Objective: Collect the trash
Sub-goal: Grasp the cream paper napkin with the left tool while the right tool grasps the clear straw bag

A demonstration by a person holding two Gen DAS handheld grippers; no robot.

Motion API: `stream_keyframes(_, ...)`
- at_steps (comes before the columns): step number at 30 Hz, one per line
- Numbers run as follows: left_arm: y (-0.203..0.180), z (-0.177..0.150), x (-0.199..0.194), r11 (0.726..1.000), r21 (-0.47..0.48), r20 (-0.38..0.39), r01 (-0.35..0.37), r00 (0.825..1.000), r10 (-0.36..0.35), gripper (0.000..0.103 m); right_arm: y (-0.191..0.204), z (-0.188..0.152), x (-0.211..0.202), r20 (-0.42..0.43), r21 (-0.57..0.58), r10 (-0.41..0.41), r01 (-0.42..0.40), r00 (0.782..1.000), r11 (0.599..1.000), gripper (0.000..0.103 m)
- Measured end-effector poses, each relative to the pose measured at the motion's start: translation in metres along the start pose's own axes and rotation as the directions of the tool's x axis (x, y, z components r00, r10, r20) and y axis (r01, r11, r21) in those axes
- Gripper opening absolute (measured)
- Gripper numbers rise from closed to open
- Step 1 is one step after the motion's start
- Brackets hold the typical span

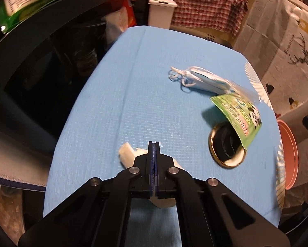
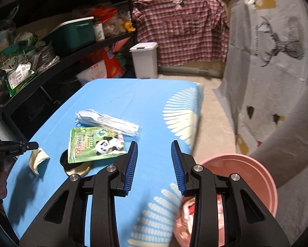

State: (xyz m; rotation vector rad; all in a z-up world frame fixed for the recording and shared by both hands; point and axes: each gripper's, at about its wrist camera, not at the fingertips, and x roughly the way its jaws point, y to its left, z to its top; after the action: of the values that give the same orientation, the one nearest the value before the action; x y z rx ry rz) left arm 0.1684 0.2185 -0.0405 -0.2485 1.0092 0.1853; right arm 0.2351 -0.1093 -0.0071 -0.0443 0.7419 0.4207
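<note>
A crumpled white paper scrap (image 1: 126, 152) (image 2: 38, 160) lies at the near left of the blue-covered table (image 1: 133, 82) (image 2: 123, 94). My left gripper (image 1: 154, 144) (image 2: 37, 144) is shut, and the scrap's raised edge seems pinched near its tips. Further right are a green panda packet (image 1: 240, 117) (image 2: 96, 144), propped on a round gold-rimmed lid (image 1: 226, 146) (image 2: 75, 167), and a bagged bundle of face masks (image 1: 203, 80) (image 2: 106, 121). My right gripper (image 2: 155, 144) hangs open over the table's right side with nothing between its fingers.
A pink bucket (image 2: 246, 175) (image 1: 288, 154) holding some wrappers stands off the table's right edge. A white lidded bin (image 2: 144, 61) (image 1: 161, 12) sits on the floor beyond the far end. Dark shelves (image 2: 51, 65) packed with goods run along the left.
</note>
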Motion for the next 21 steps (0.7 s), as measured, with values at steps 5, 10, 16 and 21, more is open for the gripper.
stream_keyframes(5,0.002,-0.004,0.000,0.999,-0.027,-0.011,-0.026,1.000,0.026,0.037,0.011,0.007,0.034,-0.035,-0.016,0.054,-0.055,0.998,0.998,0.035)
stream_keyframes(10,0.001,-0.007,-0.002,0.997,-0.046,-0.017,-0.058,0.998,0.058,0.040,0.019,0.016,0.068,-0.055,-0.016,0.088,-0.089,0.995,0.996,0.036)
stream_keyframes(16,0.007,-0.004,-0.002,0.993,-0.080,-0.023,-0.081,0.997,0.080,0.040,0.023,0.022,0.105,-0.080,-0.036,0.096,-0.099,0.992,0.994,0.043)
stream_keyframes(21,0.016,-0.003,0.002,0.990,-0.102,-0.037,-0.093,0.995,0.090,0.040,0.022,0.023,0.126,-0.120,-0.042,0.122,-0.127,0.985,0.991,0.046)
